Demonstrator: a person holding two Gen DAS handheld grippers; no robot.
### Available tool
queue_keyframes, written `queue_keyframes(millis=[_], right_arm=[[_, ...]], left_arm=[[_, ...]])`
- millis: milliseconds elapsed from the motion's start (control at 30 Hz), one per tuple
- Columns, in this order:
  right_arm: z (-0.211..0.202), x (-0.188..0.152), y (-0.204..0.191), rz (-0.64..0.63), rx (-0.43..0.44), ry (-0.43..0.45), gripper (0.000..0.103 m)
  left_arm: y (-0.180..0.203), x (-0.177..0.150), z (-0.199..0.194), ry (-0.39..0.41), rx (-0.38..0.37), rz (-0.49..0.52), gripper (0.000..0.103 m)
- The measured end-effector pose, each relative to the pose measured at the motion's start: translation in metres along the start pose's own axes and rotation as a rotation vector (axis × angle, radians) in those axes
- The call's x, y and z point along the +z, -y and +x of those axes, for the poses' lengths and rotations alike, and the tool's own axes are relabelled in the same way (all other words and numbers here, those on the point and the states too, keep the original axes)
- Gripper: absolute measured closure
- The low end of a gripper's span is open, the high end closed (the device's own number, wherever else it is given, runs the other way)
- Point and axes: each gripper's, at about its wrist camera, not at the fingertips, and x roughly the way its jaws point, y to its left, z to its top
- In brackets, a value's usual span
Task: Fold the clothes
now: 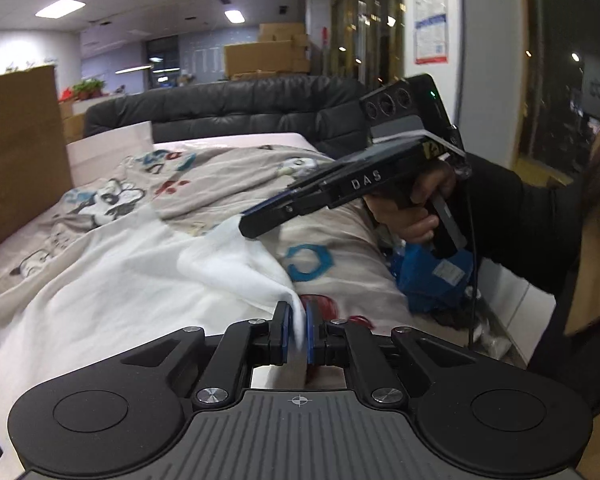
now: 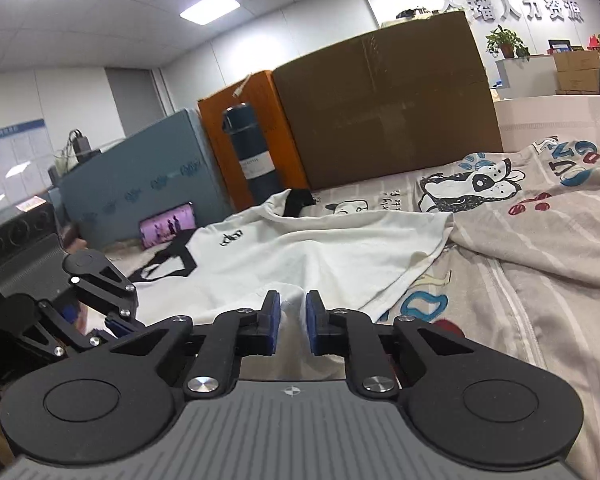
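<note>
A white T-shirt [image 1: 112, 276] with black trim lies spread on a printed beige bedsheet [image 1: 228, 172]. My left gripper [image 1: 297, 330] is shut on the shirt's near hem, white cloth pinched between its blue pads. My right gripper [image 1: 256, 216] shows in the left wrist view, held in a hand, its fingers closed on another part of the same hem. In the right wrist view the right gripper [image 2: 292, 322] pinches a fold of the shirt [image 2: 300, 248] between its blue pads. The left gripper [image 2: 116, 320] shows at the left.
A large brown cardboard box [image 2: 388, 108] stands at the far side of the bed, with an orange box [image 2: 252, 128], a dark bottle [image 2: 252, 152] and a blue-grey box [image 2: 140, 184] next to it. A black sofa [image 1: 228, 108] stands behind the bed. A blue bag [image 1: 432, 276] lies beside it.
</note>
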Motion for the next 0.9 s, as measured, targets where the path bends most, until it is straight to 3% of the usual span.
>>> queue_keyframes(millis=[300,400,467,533,633,700,733,833,900], right_arm=[[-0.065,-0.027,-0.001,0.088,-0.082,0.109,0.087],[-0.076,-0.018,0.002,0.105,-0.154,0.160,0.054],[-0.075,-0.007,0.007,0.119,-0.217,0.186,0.051],[-0.061,0.009,0.017,0.155,-0.258,0.195,0.049],[-0.022,0.032,0.030,0.180,-0.247,0.158,0.047],[0.005,0.047,0.038,0.195,-0.234,0.130,0.045],[0.019,0.055,0.042,0.203,-0.228,0.116,0.043],[0.060,0.071,0.056,0.205,-0.238,0.053,0.042],[0.085,0.075,0.065,0.202,-0.265,0.007,0.042]], left_arm=[[0.030,-0.003,0.017,-0.062,-0.084,0.048,0.091],[0.048,-0.002,0.020,-0.078,-0.165,0.095,0.089],[0.056,0.003,0.010,-0.031,-0.223,0.118,0.082],[0.050,0.009,-0.006,0.024,-0.227,0.106,0.081],[0.017,0.016,-0.036,0.079,-0.072,0.036,0.075],[-0.019,0.019,-0.061,0.107,0.080,-0.048,0.051],[-0.041,0.020,-0.072,0.114,0.158,-0.105,0.046],[-0.111,0.022,-0.101,0.124,0.385,-0.277,0.045],[-0.158,0.020,-0.105,0.099,0.498,-0.392,0.046]])
